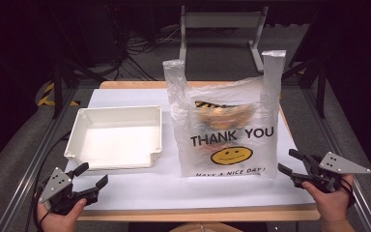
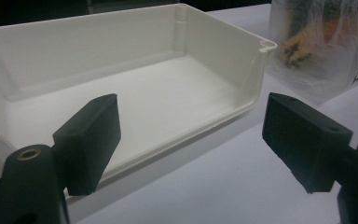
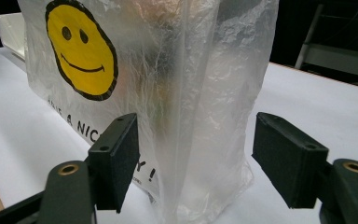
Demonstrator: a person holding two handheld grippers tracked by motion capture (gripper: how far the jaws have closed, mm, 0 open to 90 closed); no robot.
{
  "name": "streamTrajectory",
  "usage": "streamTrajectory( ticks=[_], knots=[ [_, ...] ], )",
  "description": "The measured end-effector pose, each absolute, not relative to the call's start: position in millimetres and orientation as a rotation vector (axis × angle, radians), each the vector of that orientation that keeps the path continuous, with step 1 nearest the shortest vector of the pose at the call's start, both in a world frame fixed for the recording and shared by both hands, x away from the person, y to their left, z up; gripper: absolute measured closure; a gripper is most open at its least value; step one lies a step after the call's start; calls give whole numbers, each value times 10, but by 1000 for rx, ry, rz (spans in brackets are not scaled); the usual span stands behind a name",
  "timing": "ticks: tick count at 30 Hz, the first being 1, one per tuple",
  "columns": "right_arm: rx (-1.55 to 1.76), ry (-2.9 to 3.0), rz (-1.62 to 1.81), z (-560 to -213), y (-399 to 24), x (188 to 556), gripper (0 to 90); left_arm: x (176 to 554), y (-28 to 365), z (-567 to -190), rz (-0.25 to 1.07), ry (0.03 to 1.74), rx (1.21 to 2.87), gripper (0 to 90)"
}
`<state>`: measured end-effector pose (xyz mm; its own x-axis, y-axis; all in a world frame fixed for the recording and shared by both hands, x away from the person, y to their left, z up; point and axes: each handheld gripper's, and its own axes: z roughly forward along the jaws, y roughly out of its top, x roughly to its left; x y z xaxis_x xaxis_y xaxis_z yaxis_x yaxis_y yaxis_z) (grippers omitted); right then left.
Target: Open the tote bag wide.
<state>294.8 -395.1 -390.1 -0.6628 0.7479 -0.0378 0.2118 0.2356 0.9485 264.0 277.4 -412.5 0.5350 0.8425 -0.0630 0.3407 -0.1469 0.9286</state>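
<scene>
A clear plastic bag point(image 1: 227, 125) printed "THANK YOU" with a yellow smiley stands upright mid-table, its two handles raised, with colourful items inside. To its left sits an empty white tray point(image 1: 116, 137). My left gripper point(image 1: 92, 176) rests open near the table's front left corner, aimed at the tray's front wall point(image 2: 177, 140), nothing between its jaws. My right gripper point(image 1: 290, 162) is open at the front right, just off the bag's lower right corner point(image 3: 205, 154). The bag's edge shows between the jaws, and the pads do not touch it.
A white sheet point(image 1: 140, 186) covers the wooden tabletop. Metal rails run along both table sides. A grey metal stand point(image 1: 222, 24) and cables lie on the floor behind the table. The surroundings are dark.
</scene>
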Motion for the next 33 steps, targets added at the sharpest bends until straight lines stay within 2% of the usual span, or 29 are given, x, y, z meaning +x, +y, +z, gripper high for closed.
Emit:
streamTrajectory(
  ticks=[15, 23, 33],
  knots=[
    [877, 2022, 1433, -3898, -3952, 2947, 329, 2618, 2737, -4033, 606, 1004, 1735, 198],
    [884, 2023, 1432, -3899, -3956, 2951, 333, 2617, 2651, -3805, 555, 970, 1728, 198],
    [812, 2049, 1445, -3876, -3940, 2961, 464, 2721, 2448, -3552, 523, 901, 1747, 192]
  ],
)
